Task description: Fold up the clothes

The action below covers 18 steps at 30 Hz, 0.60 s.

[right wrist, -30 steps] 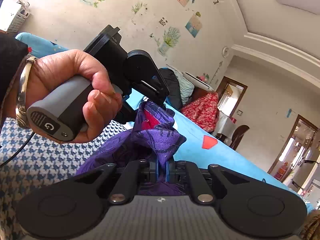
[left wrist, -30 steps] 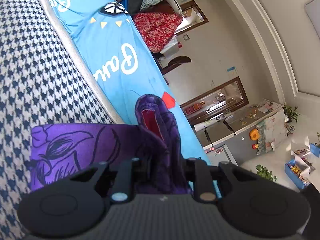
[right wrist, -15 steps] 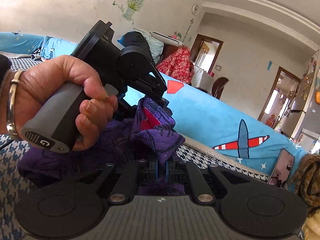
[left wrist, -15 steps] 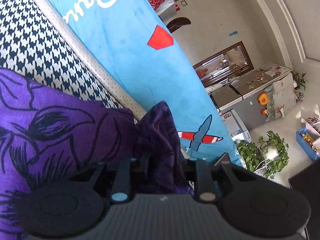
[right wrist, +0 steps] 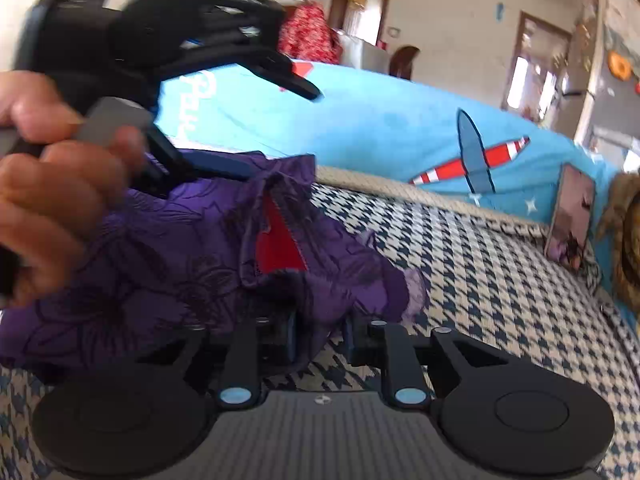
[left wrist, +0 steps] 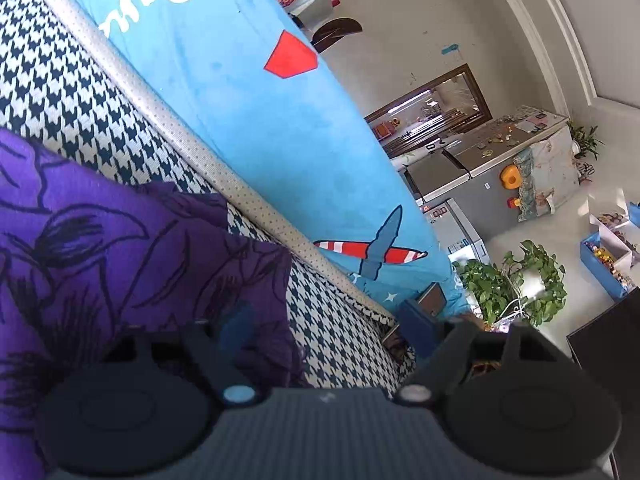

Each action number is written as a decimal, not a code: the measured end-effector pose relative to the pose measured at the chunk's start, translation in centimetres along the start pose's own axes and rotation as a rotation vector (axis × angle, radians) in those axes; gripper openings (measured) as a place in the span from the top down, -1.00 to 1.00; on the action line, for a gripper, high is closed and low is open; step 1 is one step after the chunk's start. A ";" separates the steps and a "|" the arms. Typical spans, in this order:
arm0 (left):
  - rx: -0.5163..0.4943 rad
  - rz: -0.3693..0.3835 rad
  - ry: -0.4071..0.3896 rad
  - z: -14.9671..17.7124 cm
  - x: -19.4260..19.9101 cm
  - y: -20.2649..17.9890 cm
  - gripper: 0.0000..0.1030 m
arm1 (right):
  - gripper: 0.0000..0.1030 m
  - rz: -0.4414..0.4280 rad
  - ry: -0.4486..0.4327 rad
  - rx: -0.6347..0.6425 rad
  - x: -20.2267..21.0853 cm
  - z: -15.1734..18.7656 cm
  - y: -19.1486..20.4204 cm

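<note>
Purple garment (left wrist: 120, 248) dropped onto houndstooth cushion (right wrist: 480, 264), both grippers' fingers opening, right view shows red lining.

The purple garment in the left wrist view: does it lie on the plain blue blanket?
No, the purple garment lies on the houndstooth cover, on the near side of the beige piping from the blue blanket.

black right gripper (right wrist: 320, 340), ribbed grey housing, blue-capped pivots, round black side discs

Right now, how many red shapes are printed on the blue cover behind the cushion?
2: a red patch further up the blue cover, and a red-striped plane lower down. Others may lie out of frame.
</note>
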<state>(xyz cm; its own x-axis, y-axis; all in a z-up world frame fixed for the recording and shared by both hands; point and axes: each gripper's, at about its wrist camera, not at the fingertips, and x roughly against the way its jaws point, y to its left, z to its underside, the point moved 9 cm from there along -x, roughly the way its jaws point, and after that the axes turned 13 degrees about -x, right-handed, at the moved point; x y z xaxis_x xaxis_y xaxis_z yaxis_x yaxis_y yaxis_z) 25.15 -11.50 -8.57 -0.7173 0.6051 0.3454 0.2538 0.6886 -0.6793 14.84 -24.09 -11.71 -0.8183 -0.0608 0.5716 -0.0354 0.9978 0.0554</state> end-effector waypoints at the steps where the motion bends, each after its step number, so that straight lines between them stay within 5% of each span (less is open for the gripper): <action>1: -0.018 -0.004 -0.006 -0.3 0.6 -0.1 -0.58 | 0.47 0.017 0.014 -0.046 -0.1 -0.1 -0.7; 5: -0.045 -0.038 -0.034 -1.4 4.0 0.7 -0.67 | 0.44 0.031 0.017 -0.177 0.6 -0.9 -2.5; 10: -0.050 -0.111 -0.051 -1.9 8.6 2.9 -0.70 | 0.42 0.091 -0.080 -0.094 1.7 -3.0 -2.8; 18: -0.109 -0.177 0.013 0.1 12.9 4.8 -0.78 | 0.37 -0.233 -0.061 -0.146 0.6 -6.8 -0.8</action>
<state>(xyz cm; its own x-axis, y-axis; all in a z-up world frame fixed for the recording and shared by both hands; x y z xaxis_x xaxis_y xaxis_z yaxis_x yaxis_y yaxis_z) 17.04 -0.42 -7.49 -0.7484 0.4760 0.4619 0.1940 0.8231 -0.5338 18.26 -25.09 -5.81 -0.8308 -0.2825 0.4795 -0.1476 0.9426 0.2996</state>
